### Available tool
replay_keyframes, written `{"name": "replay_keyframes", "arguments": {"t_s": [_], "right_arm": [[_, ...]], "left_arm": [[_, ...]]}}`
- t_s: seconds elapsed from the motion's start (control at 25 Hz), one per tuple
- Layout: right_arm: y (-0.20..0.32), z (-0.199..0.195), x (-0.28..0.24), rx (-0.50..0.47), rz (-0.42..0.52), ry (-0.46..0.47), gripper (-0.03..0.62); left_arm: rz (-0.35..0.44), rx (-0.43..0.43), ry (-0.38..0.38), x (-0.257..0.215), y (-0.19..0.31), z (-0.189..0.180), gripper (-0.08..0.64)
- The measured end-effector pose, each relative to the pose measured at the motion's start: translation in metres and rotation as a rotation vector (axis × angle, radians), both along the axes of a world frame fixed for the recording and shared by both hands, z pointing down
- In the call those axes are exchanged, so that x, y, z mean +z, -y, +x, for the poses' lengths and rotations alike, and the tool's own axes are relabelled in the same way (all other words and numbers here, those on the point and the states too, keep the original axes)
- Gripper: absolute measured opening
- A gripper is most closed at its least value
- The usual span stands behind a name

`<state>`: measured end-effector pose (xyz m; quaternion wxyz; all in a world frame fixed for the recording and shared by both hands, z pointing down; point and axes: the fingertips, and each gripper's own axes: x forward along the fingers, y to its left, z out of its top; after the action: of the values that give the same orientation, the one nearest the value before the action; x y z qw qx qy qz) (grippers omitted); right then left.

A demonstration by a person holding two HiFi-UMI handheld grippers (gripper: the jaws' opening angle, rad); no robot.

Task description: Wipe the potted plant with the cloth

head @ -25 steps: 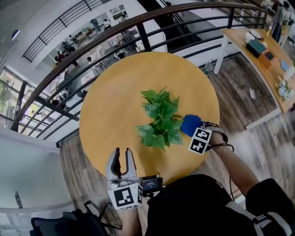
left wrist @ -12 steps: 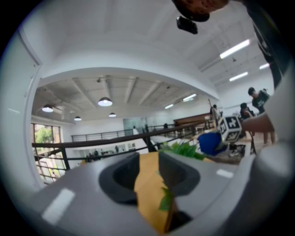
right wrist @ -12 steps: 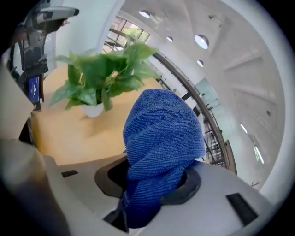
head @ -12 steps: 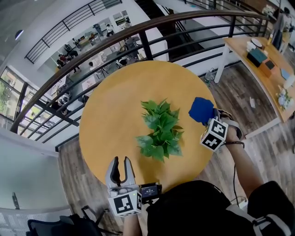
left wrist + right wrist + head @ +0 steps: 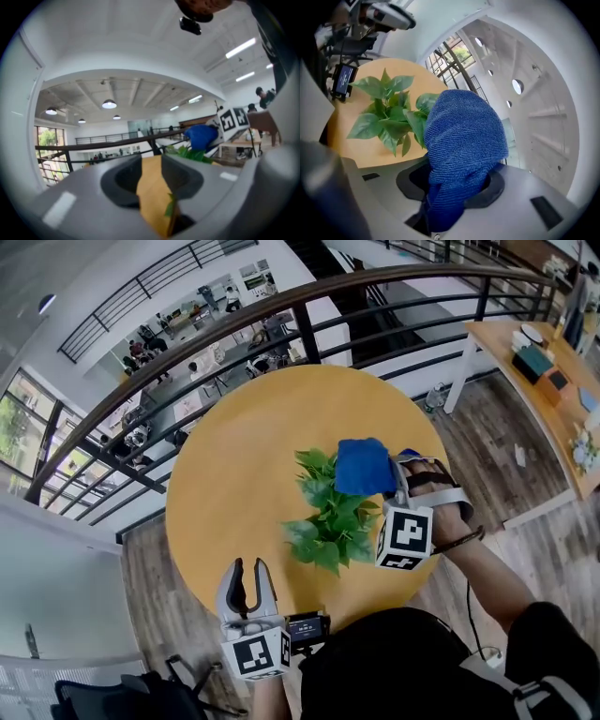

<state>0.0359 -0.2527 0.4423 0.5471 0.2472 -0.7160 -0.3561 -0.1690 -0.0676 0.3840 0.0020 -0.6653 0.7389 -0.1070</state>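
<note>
– Potted plant point(image 5: 330, 512): where did it stand at inspection?
– Near the middle of the round tabletop point(image 5: 234, 456), upright, leaves spread. I held the blue cloth point(image 5: 361, 465) at its far-side leaves, touching or just above them; I could not tell which.
– State of your tools?
– My right hand-held gripper point(image 5: 450, 187) was clamped on the cloth, which bunched up out of the jaws. My left hand-held gripper point(image 5: 247, 563) hung at the near edge of the tabletop, jaws slightly apart, nothing between them, apart from the plant.
– Progress?
– In my judgement, wiping was under way but not finished. No leaf showed visible evidence of cleaning. The near-side leaves, at least, were left to cover.
</note>
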Motion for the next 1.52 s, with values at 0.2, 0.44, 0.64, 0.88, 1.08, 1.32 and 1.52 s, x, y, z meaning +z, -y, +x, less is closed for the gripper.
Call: {"name": "replay_keyframes", "arguments": {"t_s": [0.2,0.44,0.64,0.88,1.08,1.32,1.52], "right_arm": [[-0.01,0.008,0.032,-0.006,-0.023,-0.105,0.166],[-0.013,0.02,0.037,-0.008,-0.01,-0.122,0.166],[-0.022,0.015,0.027,-0.009,-0.01,0.006,0.166],[-0.036,0.021,0.016,-0.031,-0.035,0.084,0.166],[-0.037,0.027,-0.014,-0.04,-0.045,0.216,0.166],[-0.018,0.031,-0.052,0.015,-0.035,0.39,0.166],[0.02,0.061,-0.061,0.154,0.064,0.348,0.166]], "left_arm": [[-0.006,-0.004,-0.003,0.003,0.0,-0.004,0.126],[-0.008,0.006,-0.002,0.003,0.009,-0.003,0.126],[-0.007,0.012,-0.003,0.005,0.012,-0.002,0.126],[-0.012,0.009,-0.001,0.004,0.012,-0.002,0.126],[-0.011,0.003,0.003,0.006,0.012,-0.002,0.126],[-0.016,0.009,0.007,0.006,0.01,0.001,0.126],[-0.01,0.008,0.014,0.002,0.009,0.002,0.126]]}}
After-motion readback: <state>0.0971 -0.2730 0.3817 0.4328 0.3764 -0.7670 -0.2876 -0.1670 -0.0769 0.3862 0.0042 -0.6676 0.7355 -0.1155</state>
